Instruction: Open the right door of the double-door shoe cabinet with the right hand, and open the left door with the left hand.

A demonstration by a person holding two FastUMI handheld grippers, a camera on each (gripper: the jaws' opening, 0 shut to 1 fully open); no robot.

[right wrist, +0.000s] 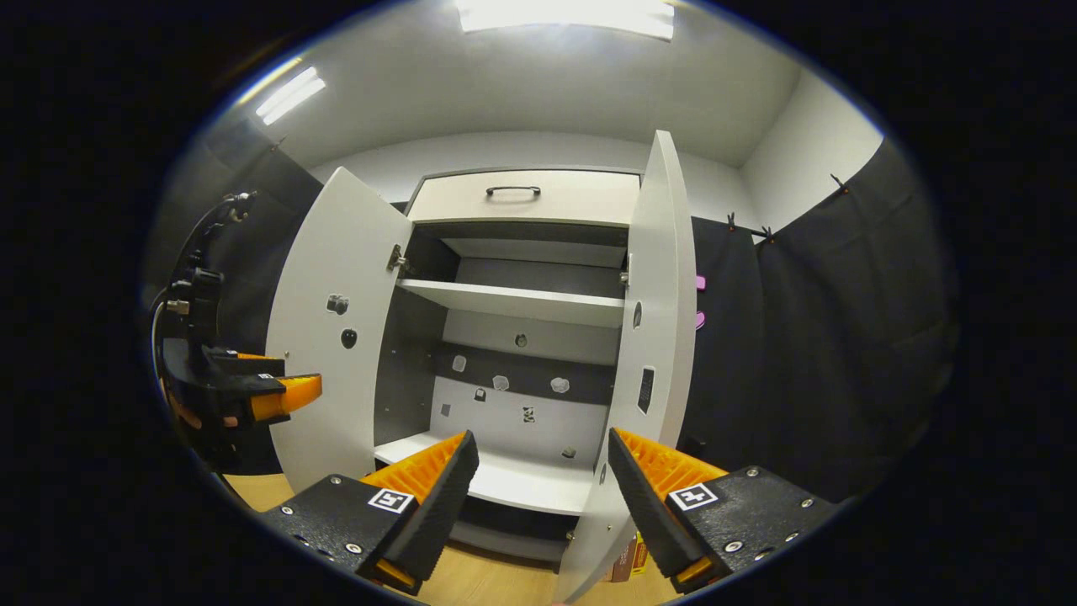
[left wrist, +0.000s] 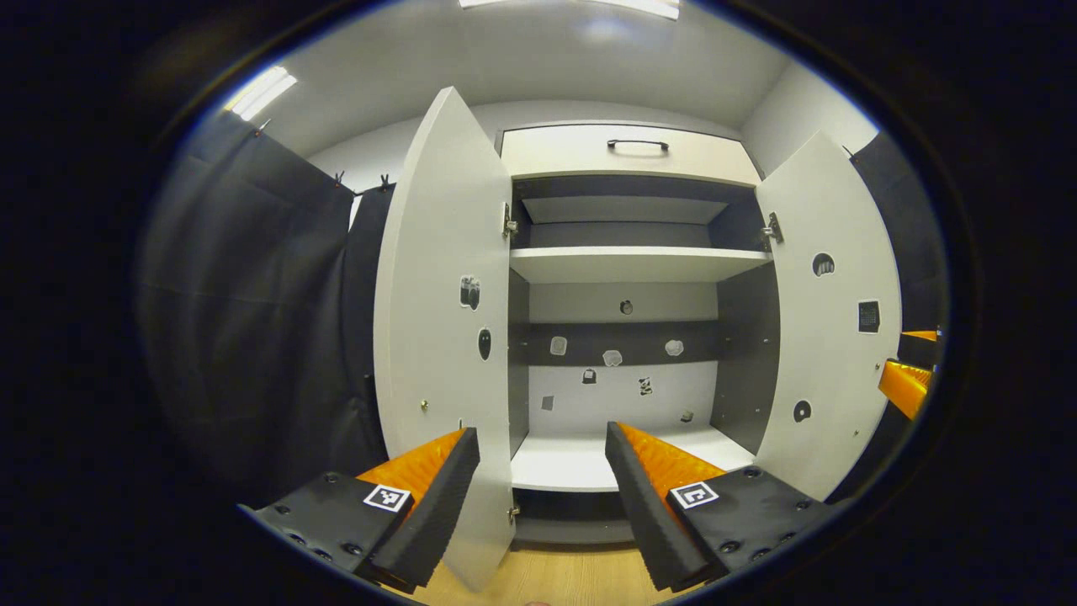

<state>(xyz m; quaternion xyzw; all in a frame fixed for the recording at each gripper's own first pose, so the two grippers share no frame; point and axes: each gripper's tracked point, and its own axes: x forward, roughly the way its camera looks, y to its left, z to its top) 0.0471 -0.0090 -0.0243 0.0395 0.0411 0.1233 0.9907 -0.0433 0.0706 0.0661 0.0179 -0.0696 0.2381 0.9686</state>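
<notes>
The shoe cabinet [left wrist: 631, 265] stands with both doors swung wide, its shelves bare; small stickers on the back panel and doors are too small to make out. Its lower edge is hidden behind the grippers' fingers in both views. The left door [left wrist: 442, 320] stands edge-on just beyond the left gripper [left wrist: 543, 471], its edge passing between the spread fingers without either touching it. This gripper points level into the cabinet, gaping open and holding nothing. The right door [right wrist: 656, 337] likewise stands edge-on ahead of the right gripper [right wrist: 543, 475], whose fingers are wide apart and empty, the door's lower edge running down between them. In the right gripper view, the left gripper [right wrist: 282, 396] shows at the far left beside the left door [right wrist: 336, 337], partly cut off. A closed drawer [left wrist: 627, 156] with a dark handle tops the cabinet.
</notes>
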